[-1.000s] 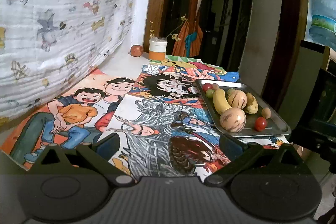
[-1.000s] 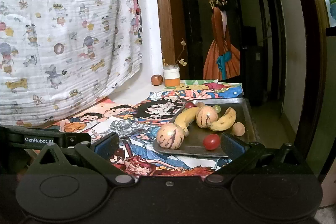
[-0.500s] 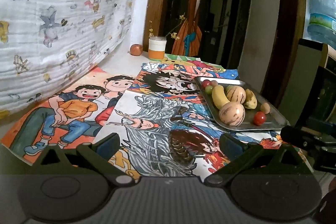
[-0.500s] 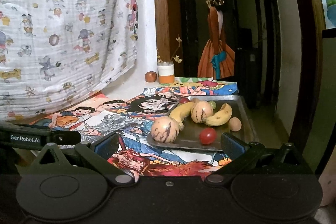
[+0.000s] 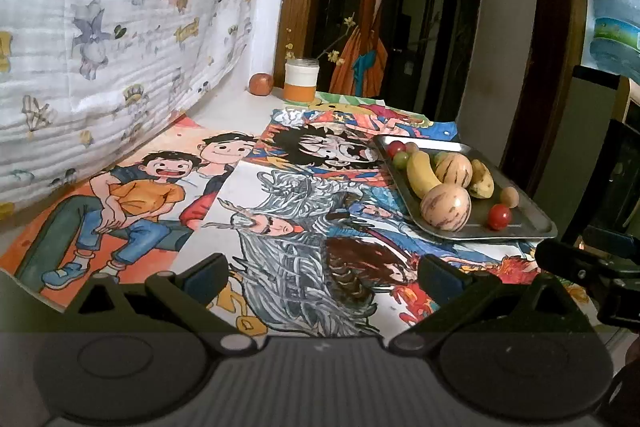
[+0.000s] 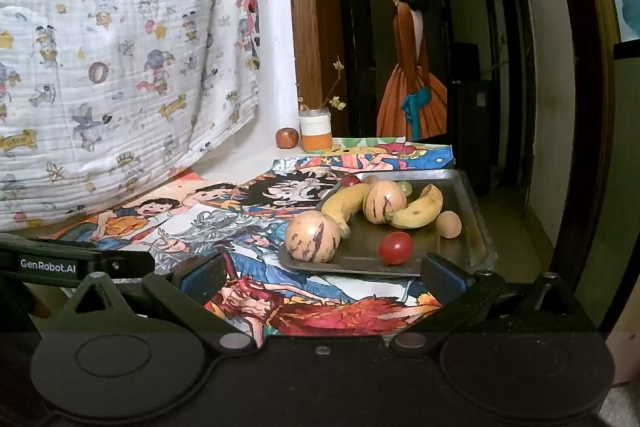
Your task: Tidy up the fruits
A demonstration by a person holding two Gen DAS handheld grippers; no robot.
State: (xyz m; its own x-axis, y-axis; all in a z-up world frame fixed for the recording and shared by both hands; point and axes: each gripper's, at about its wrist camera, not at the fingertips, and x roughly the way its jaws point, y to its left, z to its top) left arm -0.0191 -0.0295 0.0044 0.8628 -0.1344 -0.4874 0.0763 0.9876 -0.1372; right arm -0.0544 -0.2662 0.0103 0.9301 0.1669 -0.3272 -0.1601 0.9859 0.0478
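gleaming metal tray (image 6: 472, 227) w/ round striped melons (image 6: 313, 235).

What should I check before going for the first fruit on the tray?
1. Right tongs open and empty: ok.
2. Left tongs open and empty: ok.
3. Tray flat on the posters: ok, though its near corner sits close to the table edge.
4. Red tomato free of neighbours for a clean grip: ok.
5. Near striped melon clear: not ok, a banana lies against it.
6. Destination for sorted fruit: cannot tell, none visible.
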